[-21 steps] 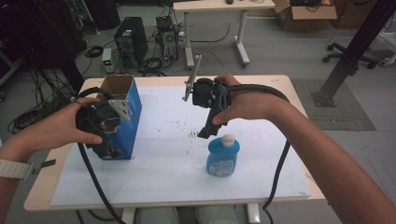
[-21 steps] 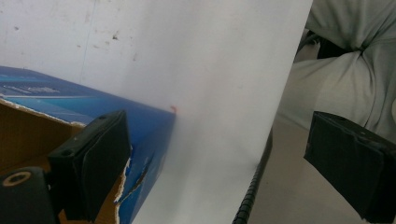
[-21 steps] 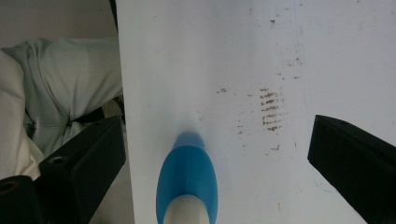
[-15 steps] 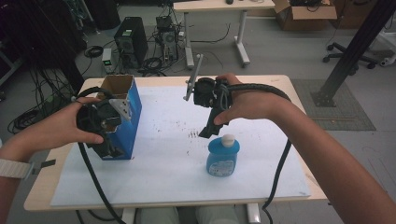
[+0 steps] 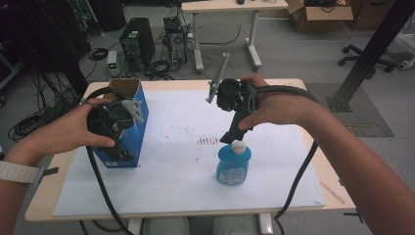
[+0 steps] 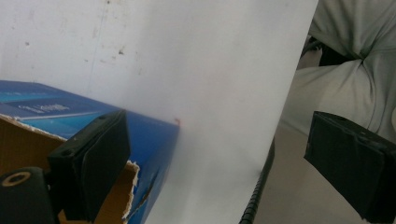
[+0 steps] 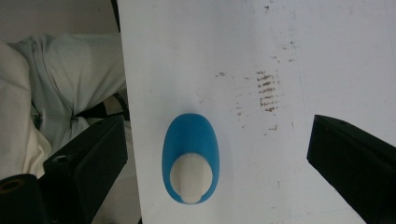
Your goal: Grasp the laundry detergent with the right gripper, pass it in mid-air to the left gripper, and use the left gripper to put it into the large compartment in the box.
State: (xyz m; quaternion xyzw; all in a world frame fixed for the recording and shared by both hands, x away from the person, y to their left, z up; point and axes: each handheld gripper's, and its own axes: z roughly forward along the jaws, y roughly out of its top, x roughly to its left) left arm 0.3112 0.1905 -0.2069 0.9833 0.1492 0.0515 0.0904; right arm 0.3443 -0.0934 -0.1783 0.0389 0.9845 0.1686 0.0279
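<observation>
Two wide-open grippers: left gripper over blue box, right gripper above blue bottle.

Bottle: blue, flattened oval body with a white cap on top and a pale label on its front.
Bottle pose: upright, cap closed.
Bottle place: on the white sheet, toward its near edge and right of its middle, near the dark smudges on the sheet.
Box: blue carton, brown cardboard inside, its top torn open with ragged flaps.
Box pose: upright, open end up.
Box place: at the sheet's left edge, well apart from the bottle.
</observation>
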